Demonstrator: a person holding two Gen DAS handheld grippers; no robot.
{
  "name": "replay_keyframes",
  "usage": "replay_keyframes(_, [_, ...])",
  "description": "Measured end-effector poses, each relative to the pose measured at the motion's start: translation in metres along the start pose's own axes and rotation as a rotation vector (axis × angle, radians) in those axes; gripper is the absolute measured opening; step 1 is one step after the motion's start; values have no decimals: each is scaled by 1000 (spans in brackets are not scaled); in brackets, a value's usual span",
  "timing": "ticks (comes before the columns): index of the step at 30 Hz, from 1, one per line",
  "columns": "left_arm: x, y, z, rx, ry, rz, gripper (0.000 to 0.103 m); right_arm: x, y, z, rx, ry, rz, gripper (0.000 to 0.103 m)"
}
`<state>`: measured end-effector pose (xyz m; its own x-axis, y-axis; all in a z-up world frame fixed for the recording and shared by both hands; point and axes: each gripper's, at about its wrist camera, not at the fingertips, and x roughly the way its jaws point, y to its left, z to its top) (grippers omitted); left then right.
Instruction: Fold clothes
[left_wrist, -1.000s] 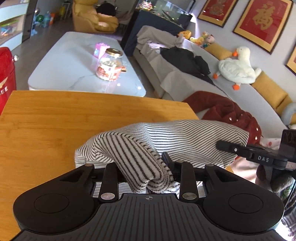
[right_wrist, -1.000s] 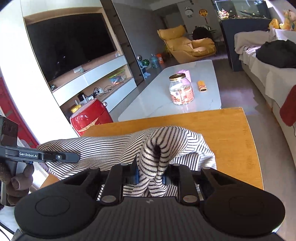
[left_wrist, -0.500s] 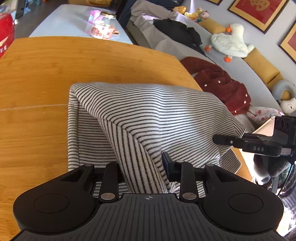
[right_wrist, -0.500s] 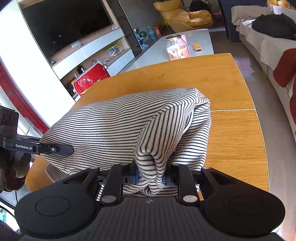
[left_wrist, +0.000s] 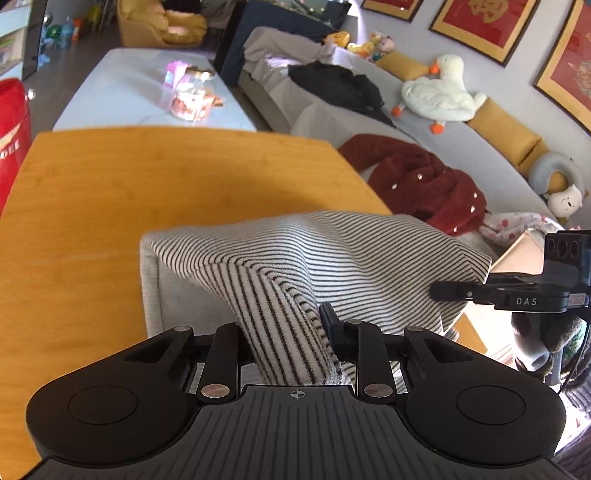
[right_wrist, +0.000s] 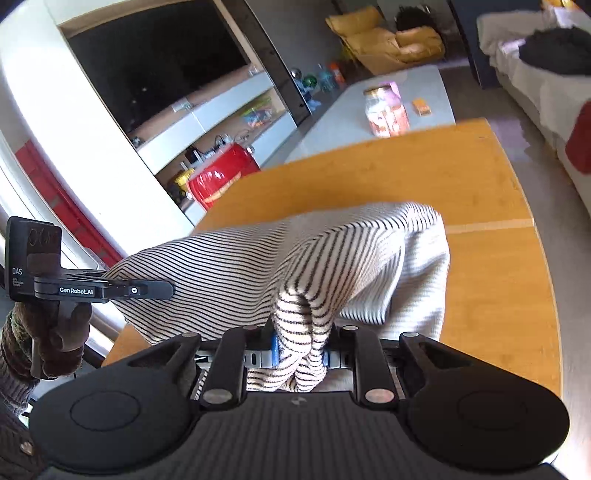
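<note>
My left gripper (left_wrist: 291, 339) and right gripper (right_wrist: 299, 347) each pinch the striped garment (left_wrist: 332, 258) above my wooden table (left_wrist: 110, 206), its far edge apparently resting there.

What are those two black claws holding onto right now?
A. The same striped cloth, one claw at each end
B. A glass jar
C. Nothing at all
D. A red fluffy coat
A. The left claw and the right claw each pinch a bunched corner of the striped cloth, which hangs between them above the wooden table.
</note>
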<state>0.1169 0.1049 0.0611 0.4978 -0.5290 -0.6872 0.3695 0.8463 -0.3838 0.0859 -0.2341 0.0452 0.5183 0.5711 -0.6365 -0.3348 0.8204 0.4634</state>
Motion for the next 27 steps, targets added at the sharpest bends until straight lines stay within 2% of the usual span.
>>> replay_keyframes(2, [15,10,-20,-43,64,28,30,9,-3,-16,0,21,-31,22])
replay_keyframes(3, [22,14,-27,-61,91,44,37,7,-4,-15,-1,20,-34,23])
replay_keyframes(6, [15,17,-27,-75,68,63,45,-10,-2,-1,-41,-33,-62,39])
replay_keyframes(7, [8,16,-23,-61,46,79,46,-17,-2,5,-64,-60,-81,49])
replay_keyframes(8, [1,15,-19,-46,24,95,48,-24,-2,12,-80,-89,-97,63])
replay_keyframes(9, [-6,13,-16,-30,3,114,54,-25,-2,19,-100,-116,-114,71])
replay_keyframes(10, [-13,12,-13,-23,-20,130,58,-25,-1,27,-122,-142,-131,86])
replay_keyframes(11, [-21,11,-10,-28,-51,143,66,-25,0,34,-144,-168,-147,95])
replay_keyframes(13, [-37,9,-3,-44,-109,151,69,-24,1,49,-188,-220,-181,103])
replay_keyframes(16, [-47,1,0,-84,-144,70,78,-16,0,70,-236,-275,-231,103])
replay_keyframes(17, [-40,-1,-3,-90,-121,52,83,-6,-3,76,-236,-271,-248,103])
replay_keyframes(18, [-32,-3,-5,-97,-98,34,89,8,-9,83,-227,-253,-253,103])
replay_keyframes(20, [-17,-6,-11,-109,-52,-2,94,38,-16,91,-220,-195,-278,103])
replay_keyframes(22, [-2,-10,-17,-122,-6,-36,94,64,-19,87,-259,-146,-333,103])
replay_keyframes(24, [19,-9,-23,-121,33,-6,94,84,-19,74,-323,-122,-384,103])
replay_keyframes(27, [35,-6,-23,-63,0,11,98,85,-22,61,-311,-150,-390,103])
